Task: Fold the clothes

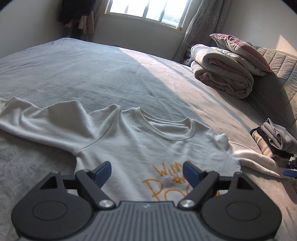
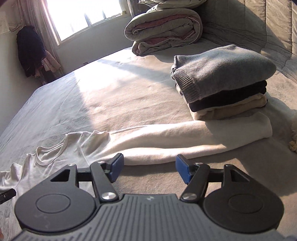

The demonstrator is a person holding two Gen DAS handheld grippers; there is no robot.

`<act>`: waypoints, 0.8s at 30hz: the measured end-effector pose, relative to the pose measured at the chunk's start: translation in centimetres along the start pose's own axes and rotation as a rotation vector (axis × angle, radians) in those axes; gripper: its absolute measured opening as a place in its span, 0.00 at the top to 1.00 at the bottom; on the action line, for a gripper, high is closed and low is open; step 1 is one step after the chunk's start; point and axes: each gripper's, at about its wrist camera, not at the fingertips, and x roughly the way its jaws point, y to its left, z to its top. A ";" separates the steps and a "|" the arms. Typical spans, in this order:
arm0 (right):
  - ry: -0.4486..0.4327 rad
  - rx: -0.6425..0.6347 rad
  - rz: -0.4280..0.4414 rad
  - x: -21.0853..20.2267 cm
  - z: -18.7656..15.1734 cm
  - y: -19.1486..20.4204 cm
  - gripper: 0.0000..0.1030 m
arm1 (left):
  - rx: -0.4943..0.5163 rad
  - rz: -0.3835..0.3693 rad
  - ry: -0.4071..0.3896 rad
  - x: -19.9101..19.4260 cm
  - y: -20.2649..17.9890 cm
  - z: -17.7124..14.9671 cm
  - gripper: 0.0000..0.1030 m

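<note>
Both tools, left (image 1: 146,173) and right (image 2: 149,166), are hanging spread and empty over the white sweatshirt (image 1: 141,140) on the bed (image 1: 92,74); folding its sleeve (image 2: 185,137) inward likely comes next.

Sweatshirt (image 1: 130,140) lies flat on the bed (image 1: 92,74), front up, neck opening toward the window (image 1: 144,11) at the far wall. One sleeve (image 1: 37,118) runs out to the left in the left wrist view; the other sleeve (image 2: 185,137) runs right, its cuff end just before the pile of folded clothes (image 2: 222,83). Pile sits on the bed near the headboard (image 2: 269,27). Rolled duvet (image 2: 163,31) lies behind the pile, toward the window, with a pillow (image 1: 241,50) on top. Clothes hang (image 2: 29,50) in the far corner left of the window. Left hand-held gripper (image 1: 147,173) is over the sweatshirt's chest; right hand-held gripper (image 2: 149,169) is over bare bed just before the right sleeve.
</note>
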 end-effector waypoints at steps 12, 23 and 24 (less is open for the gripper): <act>-0.010 0.229 -0.003 4.0 -2.5 -2.2 0.36 | -0.056 -0.018 0.083 1.4 -0.7 0.4 0.16; -0.222 0.567 -0.037 3.7 -2.8 -7.8 0.45 | -0.047 0.007 0.103 3.1 -0.5 0.6 0.16; -0.235 0.577 -0.053 3.7 -2.8 -8.1 0.49 | -0.045 0.001 0.101 3.1 -0.5 0.7 0.16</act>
